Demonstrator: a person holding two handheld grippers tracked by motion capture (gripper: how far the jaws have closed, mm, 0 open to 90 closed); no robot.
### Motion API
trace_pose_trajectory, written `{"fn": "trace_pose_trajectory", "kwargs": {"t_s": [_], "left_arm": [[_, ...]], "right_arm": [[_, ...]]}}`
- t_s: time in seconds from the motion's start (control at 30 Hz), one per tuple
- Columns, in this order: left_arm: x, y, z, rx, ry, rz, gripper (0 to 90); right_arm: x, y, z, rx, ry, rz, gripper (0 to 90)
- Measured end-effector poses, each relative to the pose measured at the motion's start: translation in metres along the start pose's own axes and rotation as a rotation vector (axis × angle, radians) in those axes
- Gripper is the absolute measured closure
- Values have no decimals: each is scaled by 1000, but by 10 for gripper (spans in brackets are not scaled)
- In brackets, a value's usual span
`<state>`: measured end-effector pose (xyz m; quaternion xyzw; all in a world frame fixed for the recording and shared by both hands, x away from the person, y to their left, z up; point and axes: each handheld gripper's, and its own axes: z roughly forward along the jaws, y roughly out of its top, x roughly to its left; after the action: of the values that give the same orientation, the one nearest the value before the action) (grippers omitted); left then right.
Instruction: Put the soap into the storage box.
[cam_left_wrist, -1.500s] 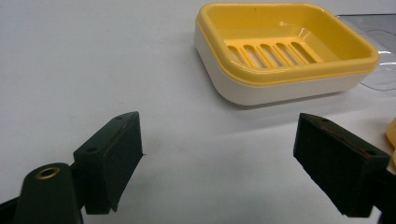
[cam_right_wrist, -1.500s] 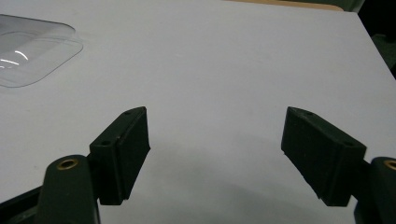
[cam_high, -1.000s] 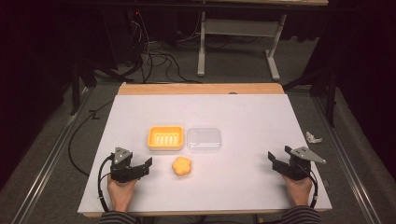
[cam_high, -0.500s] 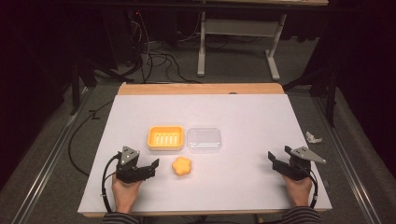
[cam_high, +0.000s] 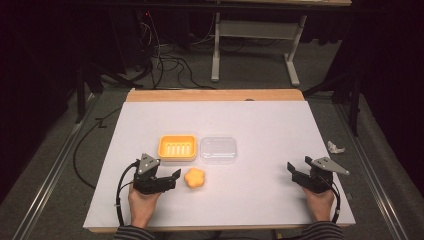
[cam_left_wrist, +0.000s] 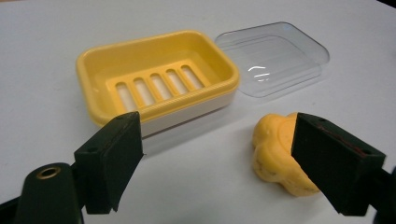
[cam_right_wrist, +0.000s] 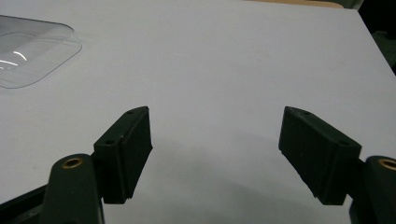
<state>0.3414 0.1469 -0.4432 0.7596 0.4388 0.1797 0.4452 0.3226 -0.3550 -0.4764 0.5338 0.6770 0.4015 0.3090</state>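
Observation:
A yellow soap dish (cam_high: 177, 147) with a slotted floor sits left of centre on the white table (cam_high: 265, 125). Its clear lid (cam_high: 218, 149) lies beside it on the right. A yellow flower-shaped soap (cam_high: 195, 178) rests in front of them. My left gripper (cam_high: 171, 180) is open just left of the soap. In the left gripper view the soap (cam_left_wrist: 275, 149) lies partly behind the right jaw of the left gripper (cam_left_wrist: 219, 140), with the dish (cam_left_wrist: 88, 88) and lid (cam_left_wrist: 275, 56) beyond. My right gripper (cam_high: 295, 174) stands open over bare table at the near right, with the right gripper (cam_right_wrist: 215, 135) holding nothing.
A wooden strip (cam_high: 215, 95) runs along the table's far edge. A small crumpled white scrap (cam_high: 335, 147) lies on the floor just past the table's right edge. Cables and a metal stand are on the floor behind. The lid's corner (cam_right_wrist: 32, 51) appears far left of the right jaws.
My left gripper has moved right, close to the soap. The right gripper, dish, lid and soap have stayed in place.

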Motion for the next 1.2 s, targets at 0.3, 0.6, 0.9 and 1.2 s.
{"fn": "trace_pose_trajectory", "kwargs": {"t_s": [0.3, 0.6, 0.9, 1.2], "left_arm": [[-21, 5, 15, 37, -33, 56, 166], [-35, 4, 25, 83, -50, 104, 162], [-42, 1, 37, 105, -82, 120, 153], [-49, -2, 47, 145, -86, 132, 152]], "right_arm": [[1, 0, 0, -1, -2, -2, 256], [1, 0, -1, -2, 0, -2, 255], [1, 0, -1, -4, 2, -2, 255], [1, 0, -1, -5, 4, -8, 255]]}}
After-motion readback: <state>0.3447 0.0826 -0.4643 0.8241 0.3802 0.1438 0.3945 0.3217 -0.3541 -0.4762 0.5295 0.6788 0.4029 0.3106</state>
